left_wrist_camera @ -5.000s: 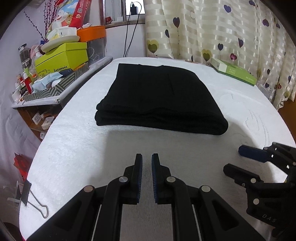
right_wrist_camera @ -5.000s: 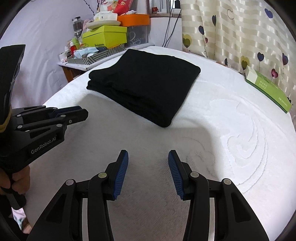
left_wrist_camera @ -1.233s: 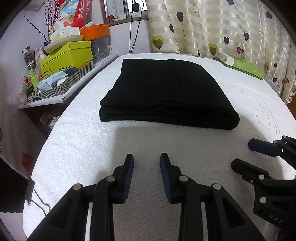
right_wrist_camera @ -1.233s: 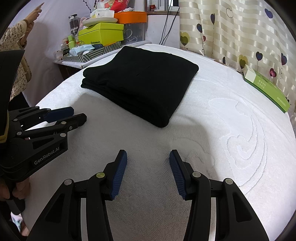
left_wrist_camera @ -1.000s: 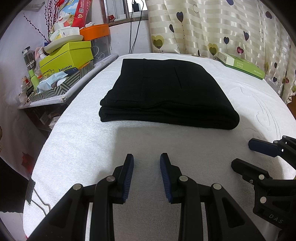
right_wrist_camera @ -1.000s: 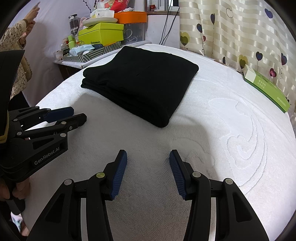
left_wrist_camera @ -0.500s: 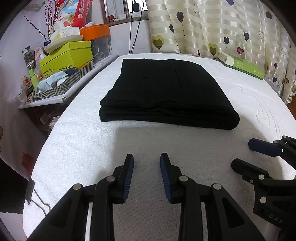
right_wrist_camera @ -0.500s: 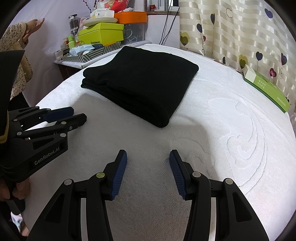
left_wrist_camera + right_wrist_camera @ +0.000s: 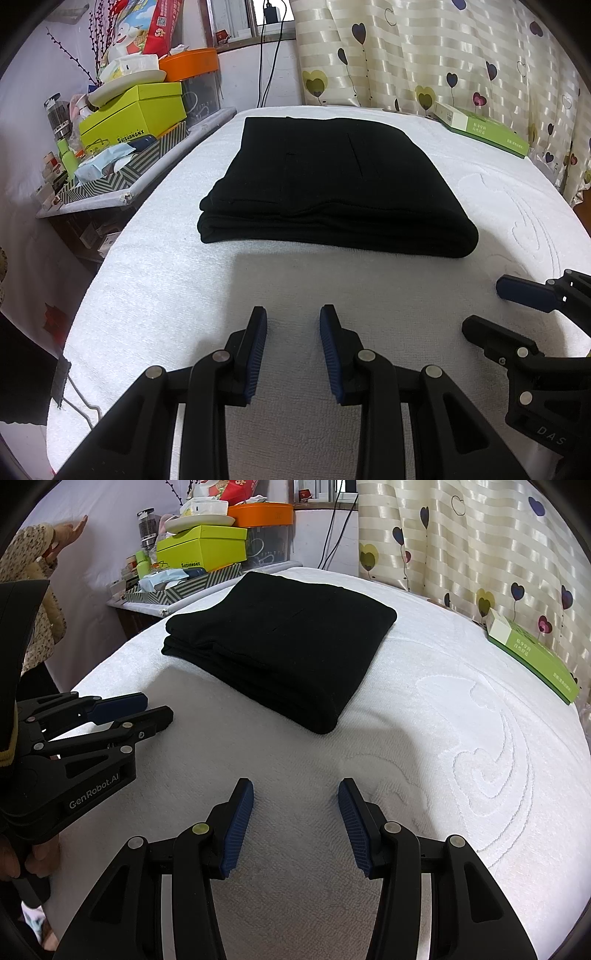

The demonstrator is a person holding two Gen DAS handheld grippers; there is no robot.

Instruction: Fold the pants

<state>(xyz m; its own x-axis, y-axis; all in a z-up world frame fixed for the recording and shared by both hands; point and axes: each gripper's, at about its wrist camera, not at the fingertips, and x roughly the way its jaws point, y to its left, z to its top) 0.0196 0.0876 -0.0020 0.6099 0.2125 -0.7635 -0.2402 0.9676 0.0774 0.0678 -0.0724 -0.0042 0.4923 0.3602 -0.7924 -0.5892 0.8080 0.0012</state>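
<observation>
- The black knit pants (image 9: 332, 184) lie folded into a thick rectangle on the white towelling-covered table (image 9: 166, 288).
- Left claw (image 9: 293, 343) and right claw (image 9: 295, 818) are both released, empty, apart from the pants.
- Folding looks finished; next, at most withdraw.

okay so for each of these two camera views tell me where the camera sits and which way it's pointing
Left wrist: sits on the left gripper, facing forward over the white towel-covered surface at the folded black pants; its open fingers show below, the right gripper at the right edge.
Right wrist: sits on the right gripper, facing the same pants from further right; its open fingers show, plus the left gripper and the hand holding it.
Shared: pants, green box, cluttered side shelf, heart-print curtain.
</observation>
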